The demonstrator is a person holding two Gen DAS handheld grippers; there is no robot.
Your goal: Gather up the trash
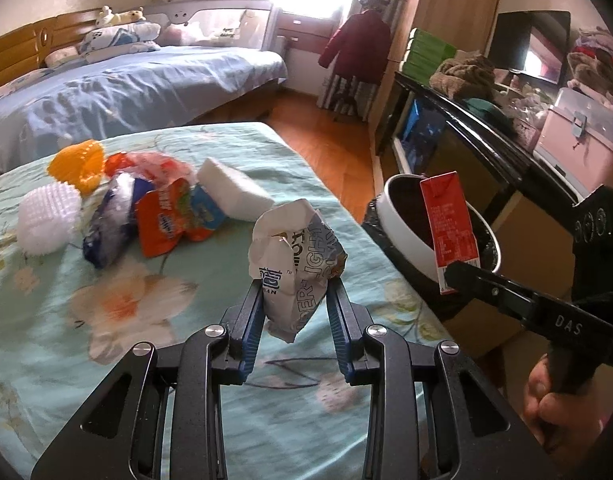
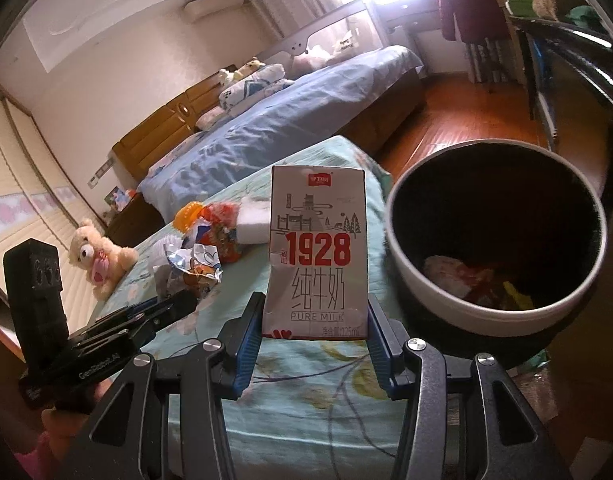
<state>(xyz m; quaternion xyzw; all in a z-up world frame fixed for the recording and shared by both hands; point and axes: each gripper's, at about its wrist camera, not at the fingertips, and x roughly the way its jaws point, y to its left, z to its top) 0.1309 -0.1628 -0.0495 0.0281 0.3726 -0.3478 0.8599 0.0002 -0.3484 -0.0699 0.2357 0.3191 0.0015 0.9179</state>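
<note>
My left gripper (image 1: 295,284) is shut on a crumpled white snack wrapper (image 1: 296,256), held above the floral bedspread (image 1: 146,360). My right gripper (image 2: 315,304) is shut on a small milk carton (image 2: 316,252) printed "1928 PURE MILK", upright, just left of the white-rimmed trash bin (image 2: 426,300). In the left wrist view the same carton (image 1: 450,224) shows its red side in front of the bin (image 1: 402,232). The bin holds several scraps of trash (image 2: 466,280). More trash lies on the bed: an orange wrapper (image 1: 166,220), a blue wrapper (image 1: 110,224) and a white sponge block (image 1: 234,188).
An orange spiky ball (image 1: 80,164) and a white one (image 1: 48,220) lie by the trash pile. A teddy bear (image 2: 98,256) sits at the bed's edge. A second bed (image 1: 126,92) stands beyond, a dark cabinet (image 1: 486,128) behind the bin, wooden floor (image 1: 326,148) between.
</note>
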